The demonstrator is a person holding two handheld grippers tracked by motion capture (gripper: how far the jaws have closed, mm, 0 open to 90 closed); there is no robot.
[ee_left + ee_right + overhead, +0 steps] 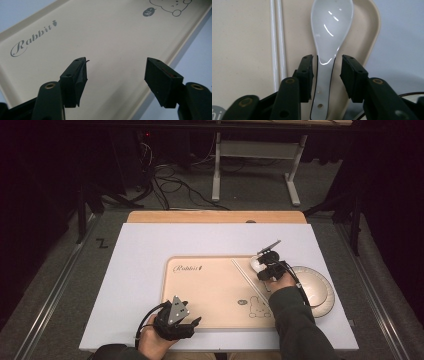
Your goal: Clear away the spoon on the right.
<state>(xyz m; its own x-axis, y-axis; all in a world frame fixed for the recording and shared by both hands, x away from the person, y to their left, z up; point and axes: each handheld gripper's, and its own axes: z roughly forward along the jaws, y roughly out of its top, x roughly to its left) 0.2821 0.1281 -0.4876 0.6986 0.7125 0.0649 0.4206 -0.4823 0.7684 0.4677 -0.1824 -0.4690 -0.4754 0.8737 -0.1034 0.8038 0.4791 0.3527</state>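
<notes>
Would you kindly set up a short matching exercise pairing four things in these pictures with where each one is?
Things:
1. spoon
2. chopsticks
3. plate
4. left claw

Places:
A. on the white table, right of the tray
B. between the right claw's open jaws
C. lying on the tray beside the spoon
D. open over the tray's near edge

Pairs: 1-B, 2-C, 3-A, 4-D

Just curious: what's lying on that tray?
On the tray: a white spoon between the right gripper's jaws, and chopsticks beside it. The gripper hides the spoon's handle end.
</notes>
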